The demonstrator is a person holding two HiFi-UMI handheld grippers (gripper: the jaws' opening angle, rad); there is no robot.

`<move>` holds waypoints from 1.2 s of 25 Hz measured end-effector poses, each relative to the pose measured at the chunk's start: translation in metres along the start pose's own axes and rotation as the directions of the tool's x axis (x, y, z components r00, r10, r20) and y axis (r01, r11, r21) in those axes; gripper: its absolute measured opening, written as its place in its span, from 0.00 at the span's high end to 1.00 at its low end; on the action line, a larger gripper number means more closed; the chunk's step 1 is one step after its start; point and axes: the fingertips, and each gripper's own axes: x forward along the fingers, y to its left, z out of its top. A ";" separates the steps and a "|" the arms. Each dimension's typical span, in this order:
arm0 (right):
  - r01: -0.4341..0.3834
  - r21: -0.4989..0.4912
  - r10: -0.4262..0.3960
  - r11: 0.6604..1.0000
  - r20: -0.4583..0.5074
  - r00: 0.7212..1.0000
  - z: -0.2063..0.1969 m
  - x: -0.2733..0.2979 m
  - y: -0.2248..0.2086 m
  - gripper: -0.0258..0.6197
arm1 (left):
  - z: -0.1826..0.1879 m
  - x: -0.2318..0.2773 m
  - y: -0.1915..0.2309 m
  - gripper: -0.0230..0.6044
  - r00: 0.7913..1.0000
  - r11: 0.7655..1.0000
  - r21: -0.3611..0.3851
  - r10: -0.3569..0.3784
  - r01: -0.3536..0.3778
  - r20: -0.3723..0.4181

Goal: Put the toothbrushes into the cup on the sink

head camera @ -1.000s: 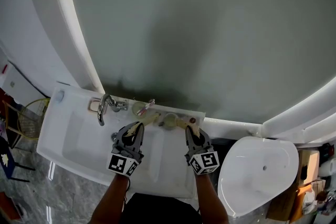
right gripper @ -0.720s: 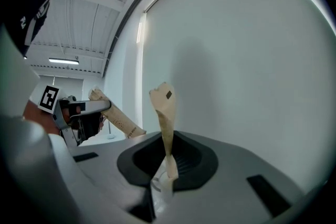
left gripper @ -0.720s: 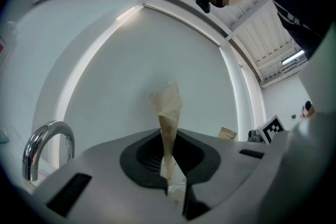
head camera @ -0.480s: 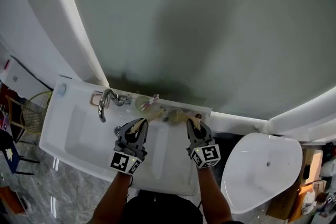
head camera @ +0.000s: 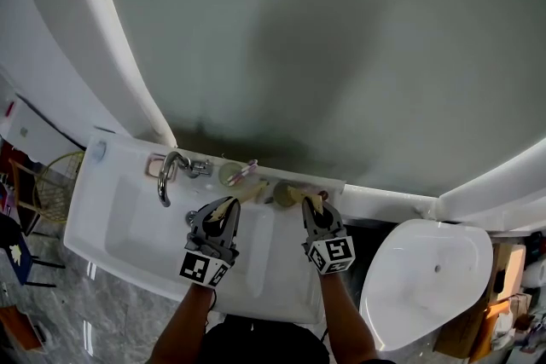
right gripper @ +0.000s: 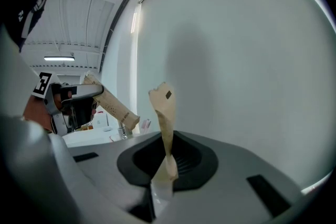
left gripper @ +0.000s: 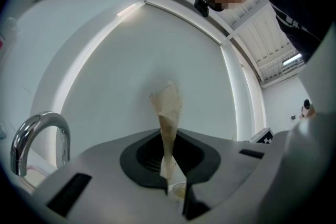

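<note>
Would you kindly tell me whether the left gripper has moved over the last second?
No, not noticeably: the left gripper holds the same spot just right of the faucet in the head view.

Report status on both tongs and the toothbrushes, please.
Left tongs shut on wrapped toothbrush. Right tongs shut on second wrapped toothbrush. Cup just ahead. Path looks clear.

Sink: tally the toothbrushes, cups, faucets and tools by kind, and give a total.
Paper-wrapped toothbrushes: 2
Pink toothbrush: 1
Cups: 2
Faucet: 1
Tools: 2
Total: 8
</note>
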 end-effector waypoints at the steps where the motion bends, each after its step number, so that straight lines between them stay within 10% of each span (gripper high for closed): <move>1: 0.000 -0.002 0.000 1.000 -0.006 1.000 -0.002 0.002 0.001 0.89 | -0.001 0.001 0.001 0.89 1.000 1.000 0.002 -0.002 0.002 0.001; 30: -0.008 -0.038 0.005 0.999 -0.074 0.997 -0.041 0.025 -0.004 0.88 | -0.004 0.030 0.011 0.89 0.999 1.000 0.011 -0.026 0.026 0.019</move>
